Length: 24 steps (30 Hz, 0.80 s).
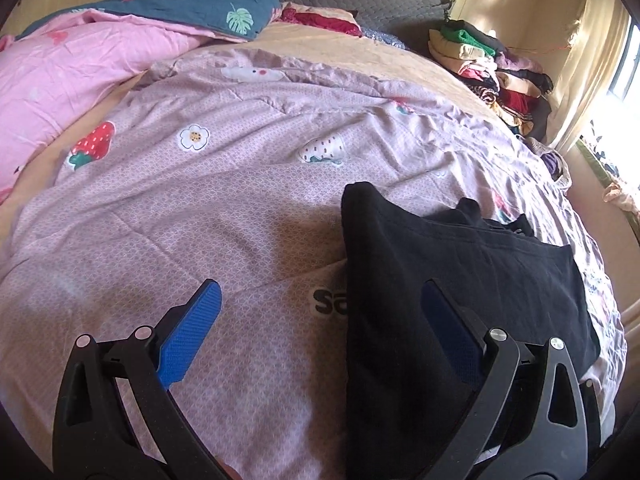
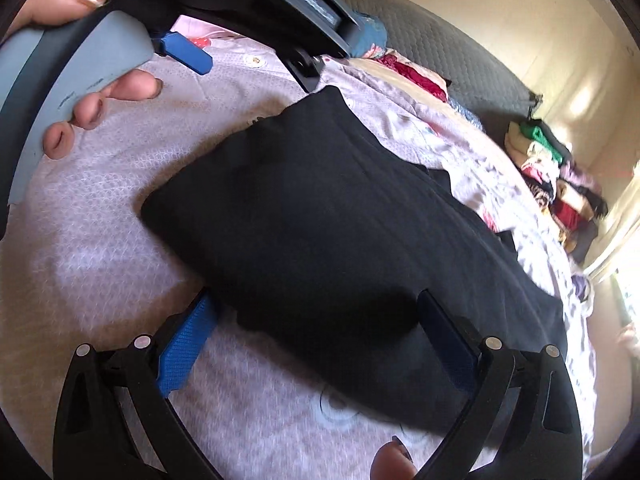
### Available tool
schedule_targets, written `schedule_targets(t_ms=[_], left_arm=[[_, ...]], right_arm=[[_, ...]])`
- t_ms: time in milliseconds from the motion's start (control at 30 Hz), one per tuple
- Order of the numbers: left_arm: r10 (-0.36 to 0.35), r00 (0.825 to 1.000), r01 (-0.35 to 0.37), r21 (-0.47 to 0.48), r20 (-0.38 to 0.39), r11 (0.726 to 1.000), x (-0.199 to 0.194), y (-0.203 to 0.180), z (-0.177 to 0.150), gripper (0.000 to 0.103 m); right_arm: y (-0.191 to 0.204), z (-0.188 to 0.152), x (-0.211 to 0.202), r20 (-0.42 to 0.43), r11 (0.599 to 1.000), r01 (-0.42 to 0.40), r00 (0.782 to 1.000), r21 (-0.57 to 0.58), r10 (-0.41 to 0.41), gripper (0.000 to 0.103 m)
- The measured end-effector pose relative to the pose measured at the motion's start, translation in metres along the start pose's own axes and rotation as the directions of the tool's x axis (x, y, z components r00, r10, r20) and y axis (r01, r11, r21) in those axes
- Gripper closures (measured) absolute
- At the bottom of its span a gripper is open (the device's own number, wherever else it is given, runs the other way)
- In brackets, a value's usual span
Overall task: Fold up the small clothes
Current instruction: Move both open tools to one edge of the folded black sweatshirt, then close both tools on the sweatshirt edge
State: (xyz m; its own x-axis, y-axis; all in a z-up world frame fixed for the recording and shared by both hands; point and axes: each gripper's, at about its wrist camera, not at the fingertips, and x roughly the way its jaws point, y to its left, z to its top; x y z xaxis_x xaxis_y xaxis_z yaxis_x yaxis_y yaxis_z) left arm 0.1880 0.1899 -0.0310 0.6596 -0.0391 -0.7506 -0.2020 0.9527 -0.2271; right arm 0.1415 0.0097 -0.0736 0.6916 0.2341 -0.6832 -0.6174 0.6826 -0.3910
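Observation:
A black garment (image 1: 460,280) lies folded on the lilac printed bedspread (image 1: 220,208); it also shows in the right wrist view (image 2: 340,240). My left gripper (image 1: 320,320) is open above the garment's left edge, and its right blue pad overlaps the cloth. My right gripper (image 2: 316,340) is open, with the garment's near edge lying between its blue pads (image 2: 184,348). The left gripper and the hand holding it (image 2: 120,84) show at the upper left of the right wrist view.
A pink duvet (image 1: 60,76) and a teal leaf-print blanket (image 1: 216,4) lie at the far left. A stack of folded clothes (image 1: 492,68) sits at the bed's far right by the wall; it also shows in the right wrist view (image 2: 560,184). A bright window (image 1: 616,120) is on the right.

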Motion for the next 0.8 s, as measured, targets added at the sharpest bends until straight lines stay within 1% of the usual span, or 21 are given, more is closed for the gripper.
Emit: schedule_targets(t_ms=[167,267,333,367,400,433,467,500,567,667,800], left_arm=[[-0.005,1.0,0.004,-0.008,-0.024,1.0,0.011,0.002,0.002,0.01],[0.002,0.999,-0.002,-0.004,-0.035,1.0,0.018,0.002,0.004,0.01],[-0.019,0.998,0.019,-0.014,-0.054,1.0,0.024,0.002,0.005,0.01],[-0.047,0.996,0.045,-0.032,-0.07,0.998,0.027,0.003,0.006,0.01],[-0.073,0.994,0.069,-0.052,-0.083,0.996,0.03,0.004,0.006,0.01],[-0.095,0.991,0.089,-0.069,-0.095,0.994,0.033,0.004,0.005,0.01],[-0.113,0.988,0.104,-0.085,-0.109,0.991,0.036,0.004,0.005,0.01],[-0.125,0.984,0.113,-0.101,-0.123,0.988,0.04,0.004,0.005,0.01],[-0.13,0.983,0.116,-0.109,-0.131,0.987,0.042,0.003,0.005,0.01],[-0.138,0.981,0.123,-0.116,-0.136,0.986,0.043,0.0,0.005,0.01],[-0.196,0.97,0.171,-0.171,-0.143,0.97,0.047,-0.003,0.008,0.01]], right_arm=[[-0.007,0.011,0.017,0.002,1.0,0.009,1.0,-0.015,-0.009,0.005],[-0.012,0.015,0.018,0.037,0.999,0.039,0.999,-0.02,-0.038,0.005],[-0.016,0.013,0.01,0.076,0.999,0.039,0.996,-0.003,-0.039,0.008],[-0.019,0.012,0.007,0.093,0.999,0.032,0.995,0.009,-0.033,0.017],[-0.021,0.011,0.003,0.112,0.999,0.024,0.993,0.023,-0.027,0.022],[-0.025,0.011,-0.001,0.133,0.999,0.013,0.991,0.035,-0.018,0.03],[-0.029,0.009,-0.006,0.158,0.999,0.001,0.987,0.049,-0.008,0.039],[-0.03,0.009,-0.01,0.173,0.998,-0.007,0.985,0.056,-0.002,0.045],[-0.031,0.007,-0.019,0.214,0.998,-0.024,0.977,0.062,0.011,0.07],[-0.032,0.006,-0.028,0.248,0.997,-0.029,0.969,0.069,0.011,0.085],[-0.036,0.003,-0.035,0.257,0.991,-0.066,0.966,0.116,0.034,0.091]])
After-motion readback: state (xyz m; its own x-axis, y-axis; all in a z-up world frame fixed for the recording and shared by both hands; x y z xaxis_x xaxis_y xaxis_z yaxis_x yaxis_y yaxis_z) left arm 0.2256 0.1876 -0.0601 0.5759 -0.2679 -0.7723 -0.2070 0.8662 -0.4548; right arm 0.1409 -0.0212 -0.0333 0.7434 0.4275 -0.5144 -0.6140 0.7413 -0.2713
